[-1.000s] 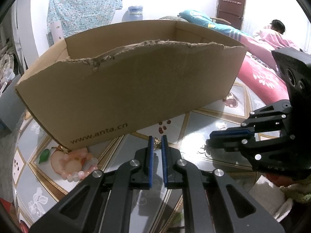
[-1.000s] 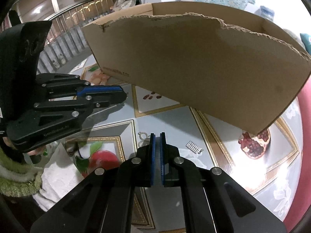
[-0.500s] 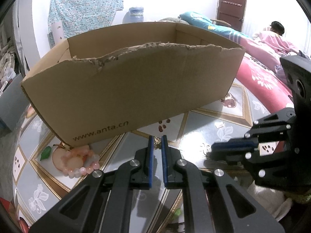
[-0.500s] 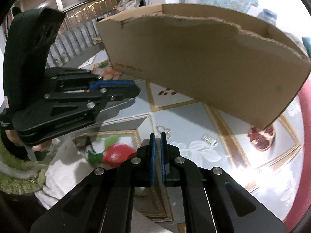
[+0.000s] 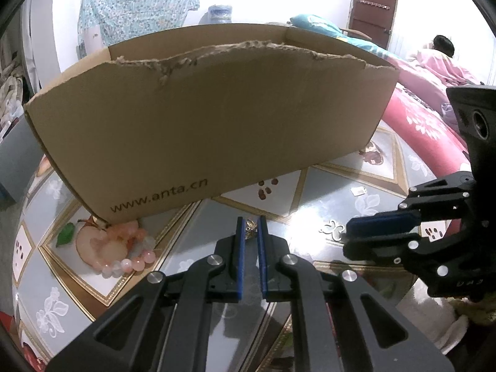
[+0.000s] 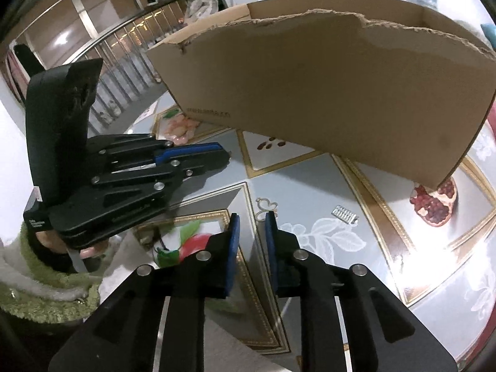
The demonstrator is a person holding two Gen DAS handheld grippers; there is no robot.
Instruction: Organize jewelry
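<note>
My left gripper (image 5: 251, 232) is shut on a small gold jewelry piece (image 5: 250, 227) pinched at its blue fingertips, just above the table. It faces the near wall of a brown cardboard box (image 5: 217, 117). A pink bead bracelet (image 5: 124, 257) lies at the box's left front corner. My right gripper (image 6: 251, 224) is opening with nothing between its pads. A small butterfly-shaped metal ornament (image 6: 266, 206) lies on the table just beyond its tips, also visible as the butterfly ornament (image 5: 333, 228) beside the right gripper (image 5: 350, 232). The left gripper (image 6: 223, 153) hovers at left.
A small silver comb clip (image 6: 344, 214) lies right of the ornament. The glossy fruit-patterned tabletop (image 5: 325, 192) reflects light. A green fluffy sleeve (image 6: 46, 294) holds the left tool. A bed with a red cover (image 5: 418, 117) and a person in pink (image 5: 434, 59) are behind.
The right gripper's jaws have parted from shut. It has edged toward the butterfly ornament, which now sits right ahead of its tips. The left gripper stays put with its gold piece.
</note>
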